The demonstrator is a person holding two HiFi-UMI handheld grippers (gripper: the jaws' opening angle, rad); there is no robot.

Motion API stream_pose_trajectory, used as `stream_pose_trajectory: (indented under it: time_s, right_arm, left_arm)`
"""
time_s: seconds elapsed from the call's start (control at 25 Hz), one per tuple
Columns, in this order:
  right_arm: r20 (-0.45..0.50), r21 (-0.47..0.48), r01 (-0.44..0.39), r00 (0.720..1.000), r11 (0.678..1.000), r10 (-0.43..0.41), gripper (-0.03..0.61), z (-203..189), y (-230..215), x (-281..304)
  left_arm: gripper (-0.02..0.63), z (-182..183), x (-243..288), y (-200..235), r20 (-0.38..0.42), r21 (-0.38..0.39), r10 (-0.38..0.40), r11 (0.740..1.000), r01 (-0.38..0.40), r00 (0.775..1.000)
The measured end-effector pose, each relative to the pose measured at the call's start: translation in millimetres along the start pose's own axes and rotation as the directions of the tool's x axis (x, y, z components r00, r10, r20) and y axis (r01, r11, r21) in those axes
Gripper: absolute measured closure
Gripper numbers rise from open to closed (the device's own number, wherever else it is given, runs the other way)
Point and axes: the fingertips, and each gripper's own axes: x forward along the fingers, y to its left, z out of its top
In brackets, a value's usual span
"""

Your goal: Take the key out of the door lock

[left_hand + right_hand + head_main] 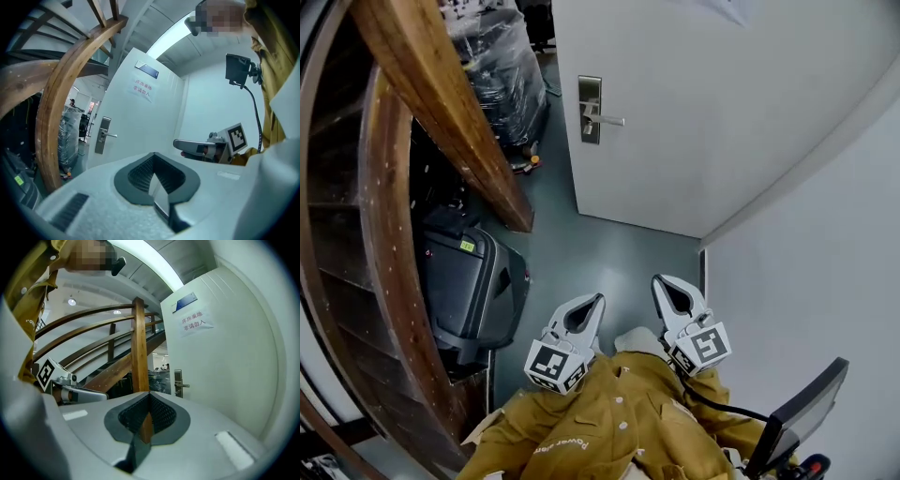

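A: Entry. Claw states?

B: Left claw (598,298) is clenched, tips meeting, nothing between them. Right claw (659,281) is likewise clenched and empty. Both are held low against the person's mustard jacket (619,422), tips pointing forward at the door (722,112).

A: Where is the key?

B: By the task it should sit in the lock plate (590,110), well ahead of both claws and roughly in line with the left one. It is presumably near the lever handle (607,119). The key is too small to make out in any view; only the plate and lever show.

A: Handling estimate?

B: Judgement: small, light, rigid metal with a smooth flat bow, likely to slip if pinched by its edge. Grip across the flat faces of the bow, close to the plate, and pull straight along the shaft. A sideways lean would likely bind it in the cylinder. It may first need turning to neutral.

A: Pose?

B: Forearms are tucked, claws side by side, near each other and not touching. The wooden stair rail (445,103) lies ahead and left of the left claw. The approach has not yet begun, and the chosen claw must open before it reaches the key.
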Motion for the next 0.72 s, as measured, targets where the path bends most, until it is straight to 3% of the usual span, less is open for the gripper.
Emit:
stream_pose_trajectory:
  time_s: [0.28, 0.48, 0.72]
  right_arm:
    - [-0.038, 0.017, 0.004, 0.999, 1.000, -0.004, 0.574, -5, -106, 80]
    - [-0.062, -0.020, -0.117, 0.991, 0.993, 0.115, 0.574, 18, -180, 149]
    - [-0.084, -0.043, -0.262, 0.962, 0.964, 0.258, 0.574, 34, -217, 228]
  left_arm:
    - [0.612, 17, 108, 56, -0.020, -0.022, 0.001, 1.000, -0.002, 1.000]
    - [0.612, 47, 193, 92, -0.019, -0.034, 0.080, 0.996, -0.080, 0.997]
    - [0.612, 70, 239, 126, -0.003, -0.066, 0.190, 0.980, -0.189, 0.982]
